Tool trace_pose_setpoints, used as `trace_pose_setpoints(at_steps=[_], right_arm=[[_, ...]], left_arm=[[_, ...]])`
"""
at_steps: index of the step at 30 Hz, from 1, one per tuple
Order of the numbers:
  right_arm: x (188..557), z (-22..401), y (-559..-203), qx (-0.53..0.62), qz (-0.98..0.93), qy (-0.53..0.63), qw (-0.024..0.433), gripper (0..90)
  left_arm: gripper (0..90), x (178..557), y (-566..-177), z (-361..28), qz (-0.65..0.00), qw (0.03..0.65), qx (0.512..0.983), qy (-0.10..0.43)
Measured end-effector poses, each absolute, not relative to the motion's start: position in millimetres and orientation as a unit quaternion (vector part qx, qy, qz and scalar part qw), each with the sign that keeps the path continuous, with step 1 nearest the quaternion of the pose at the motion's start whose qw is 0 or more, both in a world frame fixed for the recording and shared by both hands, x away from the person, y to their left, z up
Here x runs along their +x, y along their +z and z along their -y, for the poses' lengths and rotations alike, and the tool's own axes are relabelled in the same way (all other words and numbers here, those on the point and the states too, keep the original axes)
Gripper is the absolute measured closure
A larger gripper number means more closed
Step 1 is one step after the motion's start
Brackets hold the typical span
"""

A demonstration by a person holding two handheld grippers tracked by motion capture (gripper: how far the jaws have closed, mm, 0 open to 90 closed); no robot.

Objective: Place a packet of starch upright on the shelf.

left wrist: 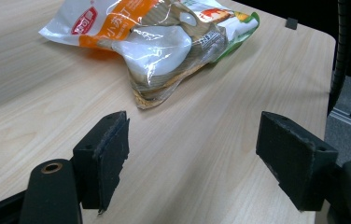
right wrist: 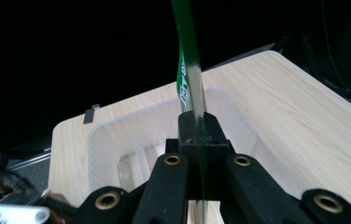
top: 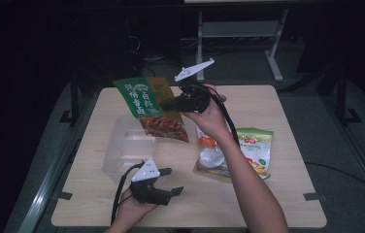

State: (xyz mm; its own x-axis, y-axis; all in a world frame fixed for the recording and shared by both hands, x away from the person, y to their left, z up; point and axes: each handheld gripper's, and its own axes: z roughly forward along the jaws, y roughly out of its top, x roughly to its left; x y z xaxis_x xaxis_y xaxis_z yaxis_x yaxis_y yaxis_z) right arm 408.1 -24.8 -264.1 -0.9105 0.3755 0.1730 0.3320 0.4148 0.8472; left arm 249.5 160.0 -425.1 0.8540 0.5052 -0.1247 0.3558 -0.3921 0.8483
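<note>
Pale wooden table — dim room, dark floor around.

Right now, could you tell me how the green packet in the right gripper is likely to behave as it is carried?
The green packet is probably floppy: held by one edge in the right gripper, it hangs slanted above the clear box. It seems light, since a thin pinch holds it. Its glossy film could slip.
</note>
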Motion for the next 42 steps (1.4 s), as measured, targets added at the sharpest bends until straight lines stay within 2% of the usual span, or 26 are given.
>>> trace_pose_setpoints(at_steps=[10, 20, 31, 42], right_arm=[[431.0, -13.5, -270.7, 0.205, -0.838, 0.505, 0.012, 89.8], [454.6, -47.0, -294.9, 0.211, -0.832, 0.513, -0.001, 89.8], [469.1, -65.4, -321.2, 0.224, -0.828, 0.514, -0.018, 89.7], [469.6, -68.3, -332.9, 0.229, -0.823, 0.52, -0.025, 89.7]], left_arm=[[25.2, 250.7, -424.9, -161.2, -0.251, 0.483, 0.835, 0.082], [25.2, 249.7, -424.5, -161.0, -0.253, 0.482, 0.835, 0.082], [25.2, 249.9, -424.2, -161.7, -0.257, 0.485, 0.832, 0.083], [25.2, 249.7, -423.8, -161.0, -0.254, 0.484, 0.833, 0.084]])
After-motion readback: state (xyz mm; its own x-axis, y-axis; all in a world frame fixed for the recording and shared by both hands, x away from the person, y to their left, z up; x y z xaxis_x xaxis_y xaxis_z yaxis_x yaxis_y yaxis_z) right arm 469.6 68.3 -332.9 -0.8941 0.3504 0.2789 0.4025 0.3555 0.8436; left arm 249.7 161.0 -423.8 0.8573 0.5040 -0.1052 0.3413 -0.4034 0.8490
